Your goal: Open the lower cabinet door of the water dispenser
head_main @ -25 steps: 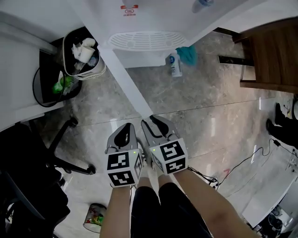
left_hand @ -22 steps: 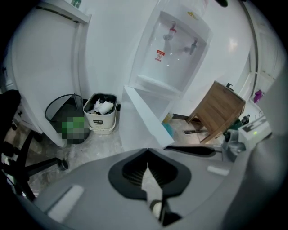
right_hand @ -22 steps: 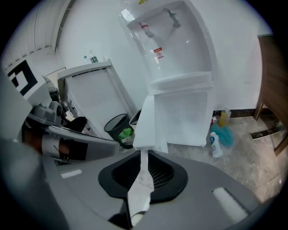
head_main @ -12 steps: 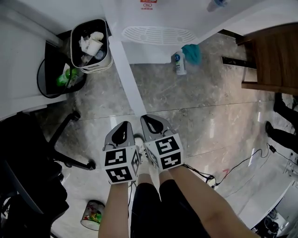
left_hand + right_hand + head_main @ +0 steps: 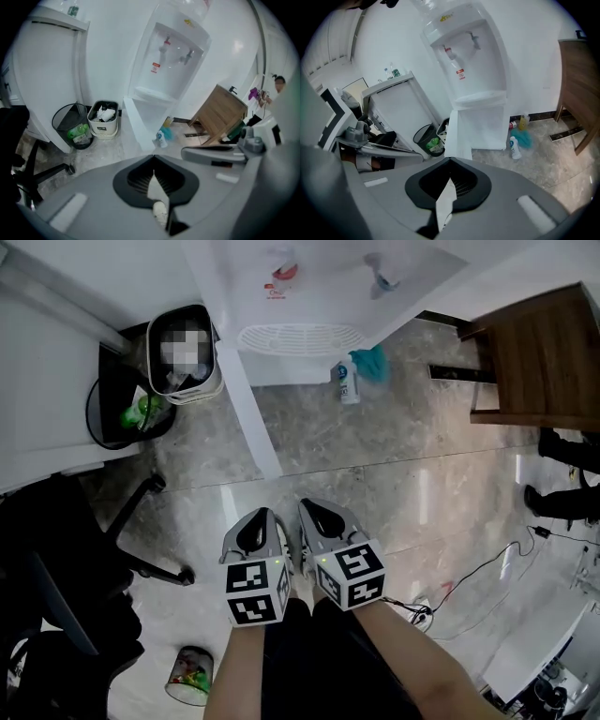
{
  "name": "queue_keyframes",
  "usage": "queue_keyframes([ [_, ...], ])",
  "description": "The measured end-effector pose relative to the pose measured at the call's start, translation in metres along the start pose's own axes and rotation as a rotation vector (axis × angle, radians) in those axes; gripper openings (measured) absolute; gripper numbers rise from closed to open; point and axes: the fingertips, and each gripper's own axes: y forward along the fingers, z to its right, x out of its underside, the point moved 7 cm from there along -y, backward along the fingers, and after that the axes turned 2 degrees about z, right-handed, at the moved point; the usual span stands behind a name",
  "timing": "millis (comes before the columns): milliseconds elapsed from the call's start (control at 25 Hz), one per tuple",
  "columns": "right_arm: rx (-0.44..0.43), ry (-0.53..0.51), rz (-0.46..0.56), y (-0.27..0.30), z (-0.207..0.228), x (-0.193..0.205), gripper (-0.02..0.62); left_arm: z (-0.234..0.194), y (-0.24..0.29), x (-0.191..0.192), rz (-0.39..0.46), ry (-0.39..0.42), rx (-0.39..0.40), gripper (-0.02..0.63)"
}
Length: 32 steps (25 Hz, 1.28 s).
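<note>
The right gripper (image 5: 315,506) has just been closing its jaws. They are now pressed together with nothing between them, as the right gripper view shows. The left gripper (image 5: 260,515) also has its jaws together and holds nothing. Compared with a second ago, both grippers sit a little further back from the door (image 5: 246,404), close in front of the person's legs and apart from its free edge. They touch nothing.

The door is swung out from the dispenser (image 5: 309,277) and hangs at about the same angle as in the earlier frames. Since the door is open and both grippers are empty and clear of it, I judge the opening done and the hands to be backing off.

The door is at the dispenser's foot, below the drip tray (image 5: 298,337). It hangs from the cabinet's left side as seen from the head, next to the bin (image 5: 212,381). It stands roughly square to the cabinet front, with its free edge pointing at the person. The panel is upright with its bottom edge near the floor, and its long axis looks vertical: taller than wide in both gripper views.
</note>
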Motion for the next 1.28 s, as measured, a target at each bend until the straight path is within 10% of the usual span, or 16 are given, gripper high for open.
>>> queue_keyframes([
  [1280, 0.032, 0.008, 0.014, -0.054, 0.011, -0.014, -0.008, 0.046, -0.028, 0.0, -0.027, 0.04, 0.049, 0.006],
])
